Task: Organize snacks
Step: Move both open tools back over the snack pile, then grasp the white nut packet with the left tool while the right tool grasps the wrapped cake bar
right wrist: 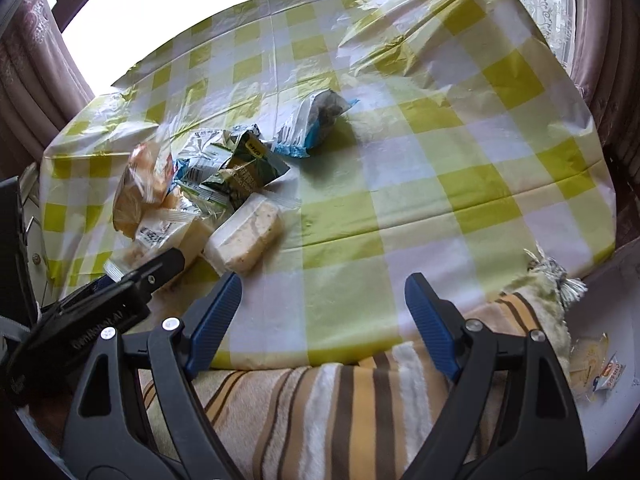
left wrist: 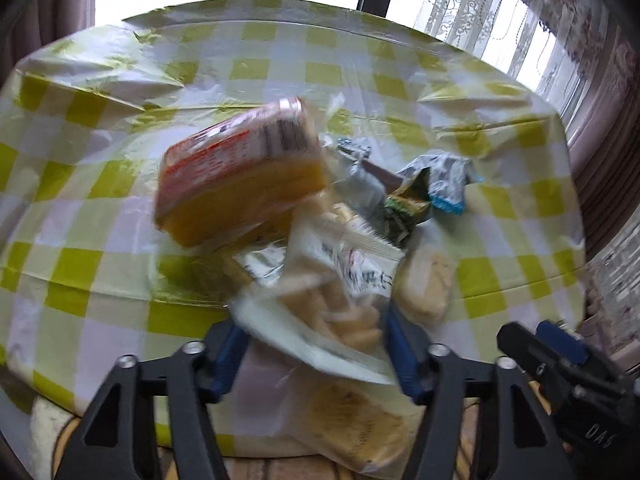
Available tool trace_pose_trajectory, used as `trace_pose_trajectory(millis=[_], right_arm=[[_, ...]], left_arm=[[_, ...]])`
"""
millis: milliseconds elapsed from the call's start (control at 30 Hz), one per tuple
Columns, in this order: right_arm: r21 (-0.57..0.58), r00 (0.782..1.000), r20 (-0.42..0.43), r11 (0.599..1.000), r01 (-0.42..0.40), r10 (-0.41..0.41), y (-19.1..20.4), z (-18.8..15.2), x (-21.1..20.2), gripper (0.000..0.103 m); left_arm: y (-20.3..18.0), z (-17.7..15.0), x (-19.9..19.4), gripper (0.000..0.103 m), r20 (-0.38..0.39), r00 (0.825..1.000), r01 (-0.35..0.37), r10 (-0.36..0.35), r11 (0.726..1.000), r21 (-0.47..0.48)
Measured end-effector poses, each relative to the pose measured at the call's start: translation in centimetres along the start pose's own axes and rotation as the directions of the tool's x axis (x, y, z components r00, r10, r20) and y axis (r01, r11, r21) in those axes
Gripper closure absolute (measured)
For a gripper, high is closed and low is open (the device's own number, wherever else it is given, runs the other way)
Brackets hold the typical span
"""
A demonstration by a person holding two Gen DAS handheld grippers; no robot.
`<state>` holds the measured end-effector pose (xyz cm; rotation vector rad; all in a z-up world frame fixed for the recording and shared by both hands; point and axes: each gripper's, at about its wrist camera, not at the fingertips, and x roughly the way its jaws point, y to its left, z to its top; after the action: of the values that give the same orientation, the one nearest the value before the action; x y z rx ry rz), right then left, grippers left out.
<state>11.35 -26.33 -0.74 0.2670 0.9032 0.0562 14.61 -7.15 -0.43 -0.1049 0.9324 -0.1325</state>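
Both my grippers point steeply down at a table covered with a glossy, creased plastic cloth (right wrist: 400,184) in yellow-green and white checks; the snacks lie heaped together on my left side of it.

My left gripper (left wrist: 316,344) tilts over the near edge of that heap; a clear, crinkly bag of pale finger-shaped biscuits (left wrist: 340,316) lies between its blue ribbed pads, blurred, and I cannot tell whether the pads press on it or merely stand beside it. Beyond it, an orange block-shaped pack (left wrist: 240,184) with a red-and-white printed face sits tilted against the pile, also blurred. To its right lie a small dark green foil packet (left wrist: 404,208), a silver packet with a blue crimped edge (left wrist: 448,184), and a pale, rounded wrapped cake (left wrist: 424,284).

My right gripper (right wrist: 324,320) hangs over bare cloth near the table's front edge, its blue pads spread wide with nothing between them; it touches nothing. To its left, the black body of my other gripper reaches into the heap, just beside a rectangular cream-coloured block in clear wrap (right wrist: 244,240). Below the table edge shows a soft towel (right wrist: 340,412) striped brown, orange and white.
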Motion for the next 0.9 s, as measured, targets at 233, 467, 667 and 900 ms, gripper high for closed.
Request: trace_pose_trajectory(millis=[233,467,667,900], right_arm=[[-0.029,1.0,0.022,0.999,-0.016,0.017,1.9,0.5,1.0,0.018],[-0.04,1.0,0.007,0.999,-0.02,0.02,3.8,1.3,2.9,0.018],[-0.031,1.0,-0.002,0.999,-0.006,0.006,5.1,2.3,4.4,0.018],[-0.04,0.998,-0.032,0.998,0.058,-0.059,6.1,2.9,6.4,0.028]], left_arm=[[1.7,-0.6,-0.4,0.065,0.04,0.997,0.065,-0.064,0.997,-0.044],[2.6,-1.3,-1.2,0.081,0.079,0.988,0.139,-0.133,0.987,-0.084],[3.2,-1.6,-1.5,0.084,0.111,0.979,0.183,-0.171,0.977,-0.108],[3.8,-1.9,-3.0,0.036,0.195,0.965,0.202,-0.176,0.971,-0.125]])
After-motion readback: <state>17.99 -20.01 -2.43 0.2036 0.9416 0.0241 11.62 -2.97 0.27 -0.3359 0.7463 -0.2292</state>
